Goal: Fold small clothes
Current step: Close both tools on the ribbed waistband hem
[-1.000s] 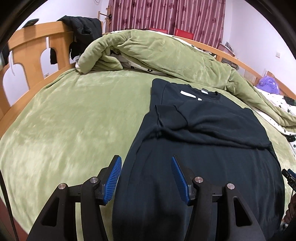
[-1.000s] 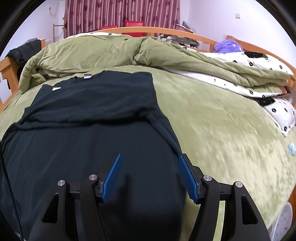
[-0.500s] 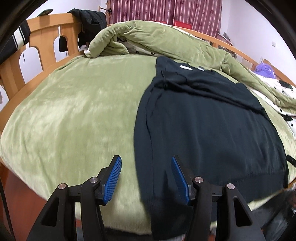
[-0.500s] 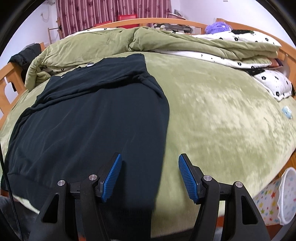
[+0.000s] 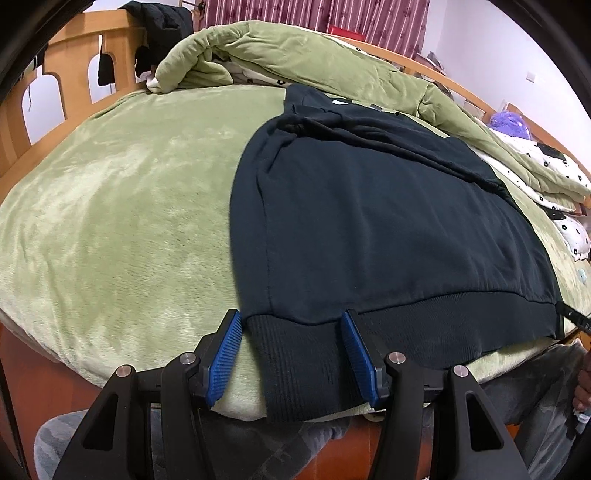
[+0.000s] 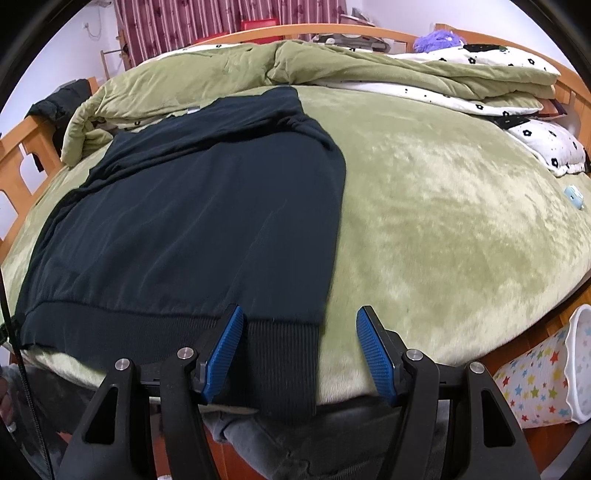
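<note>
A dark navy sweatshirt (image 5: 369, 221) lies flat on the green bed cover (image 5: 129, 221), its sleeves folded across the chest. Its ribbed hem (image 5: 424, 325) hangs a little over the bed's near edge. My left gripper (image 5: 291, 325) is open over the hem's left corner, and the cloth runs between its blue pads without being pinched. In the right wrist view the same sweatshirt (image 6: 192, 221) fills the left half. My right gripper (image 6: 300, 317) stands open over the hem's right corner (image 6: 280, 343), one pad on the cloth side and the other over bare cover.
A green duvet (image 5: 295, 48) is heaped along the far side, with flowered white bedding (image 6: 517, 110) to the right. A wooden bed frame (image 5: 74, 48) carries a black jacket (image 5: 159, 22). A star-patterned bin (image 6: 546, 376) stands on the floor at right. A person's grey-trousered legs (image 5: 258, 450) are below the grippers.
Both grippers have drawn back and sunk from over the sweatshirt's middle to its hem at the bed's near edge. Their jaws stand as wide as before.
</note>
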